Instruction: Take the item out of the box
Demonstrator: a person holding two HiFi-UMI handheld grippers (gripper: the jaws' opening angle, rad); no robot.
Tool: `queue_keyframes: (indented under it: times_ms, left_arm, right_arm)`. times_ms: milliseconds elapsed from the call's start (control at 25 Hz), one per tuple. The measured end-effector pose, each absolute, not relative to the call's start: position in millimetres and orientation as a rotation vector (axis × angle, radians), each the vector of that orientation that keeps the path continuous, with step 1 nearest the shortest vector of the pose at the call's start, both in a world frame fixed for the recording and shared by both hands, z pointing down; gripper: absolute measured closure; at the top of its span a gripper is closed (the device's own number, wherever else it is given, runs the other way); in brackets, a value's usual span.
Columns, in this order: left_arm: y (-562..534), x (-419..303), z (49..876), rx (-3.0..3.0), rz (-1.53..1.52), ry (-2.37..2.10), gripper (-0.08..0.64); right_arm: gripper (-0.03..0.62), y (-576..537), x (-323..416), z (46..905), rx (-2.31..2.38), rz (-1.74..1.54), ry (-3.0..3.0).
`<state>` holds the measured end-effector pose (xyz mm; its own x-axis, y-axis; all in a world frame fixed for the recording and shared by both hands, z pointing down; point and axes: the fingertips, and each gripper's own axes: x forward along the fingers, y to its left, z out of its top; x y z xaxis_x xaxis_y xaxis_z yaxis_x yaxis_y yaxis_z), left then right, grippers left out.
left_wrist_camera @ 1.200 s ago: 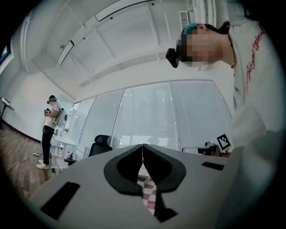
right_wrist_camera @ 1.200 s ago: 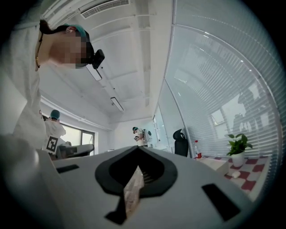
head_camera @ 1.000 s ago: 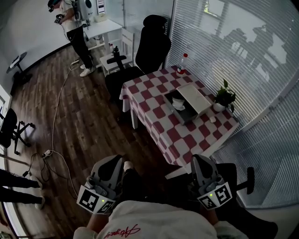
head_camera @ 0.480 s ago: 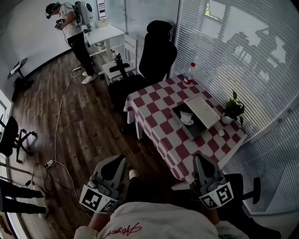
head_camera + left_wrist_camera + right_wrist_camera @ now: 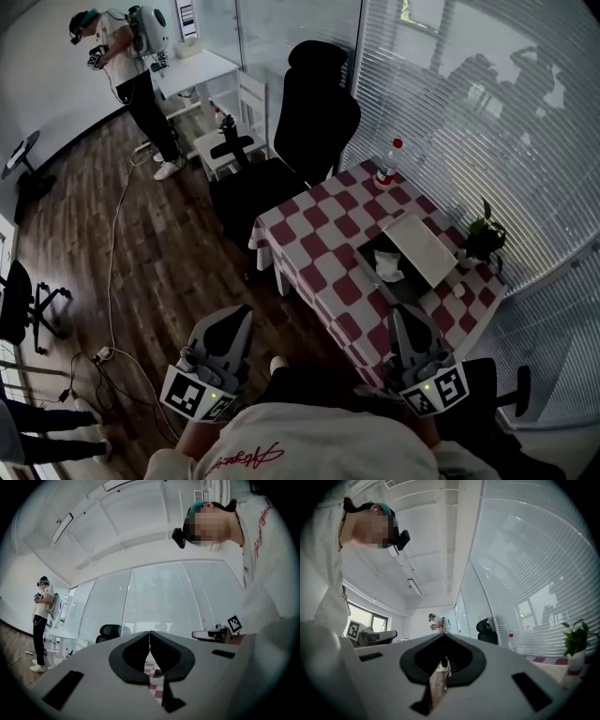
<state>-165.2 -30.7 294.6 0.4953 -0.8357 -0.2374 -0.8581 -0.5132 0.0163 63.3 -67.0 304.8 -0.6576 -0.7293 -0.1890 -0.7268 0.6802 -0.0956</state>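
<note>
The dark wooden floor (image 5: pixel 141 253) fills everything to the left of my left gripper (image 5: pixel 234 323). The table (image 5: pixel 319 225), under a red-and-white checked cloth, stands ahead of both grippers and reaches off to the right of my right gripper (image 5: pixel 405 323). A black office chair (image 5: pixel 314 112) is pushed up to the table's far side. Another person (image 5: pixel 127 66) stands well beyond it, ahead and left of my left gripper.

The box (image 5: pixel 364 261) sits open on the cloth, straight ahead of my right gripper and just past its tips in the head view. Its white lid (image 5: pixel 420 248) lies against its right side. From my left gripper the box is ahead and to the right, well apart.

Both grippers are held low by my body, short of the table's near edge. My left gripper (image 5: pixel 150 639) is clenched, tips meeting, with nothing between them. My right gripper (image 5: pixel 444 641) is clenched the same way and is empty too.

A small potted plant (image 5: pixel 487 239) stands right of the box, and a bottle (image 5: pixel 386 169) with a red cap stands beyond it.

The item (image 5: pixel 389 269) is a pale, crumpled-looking lump inside the box; I cannot make out what it is. The box's near end is cut off behind my right gripper. A tiny white thing (image 5: pixel 457 291) on the cloth right of the box is too small to tell.
</note>
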Motion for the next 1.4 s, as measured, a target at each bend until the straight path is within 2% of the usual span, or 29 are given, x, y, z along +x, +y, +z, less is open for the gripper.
queue_keyframes:
  times_ms: [640,1400]
  left_arm:
    - [-164,-222,297,-2.723,0.316,1.392,0.543]
    - [-203,-168,292,-2.774,0.307,1.295,0.543]
  right_arm:
    - [0.583,-190,5,300,-1.292,-0.018,2.623]
    - [0.583,-223,50,293,-1.344,0.003,2.618]
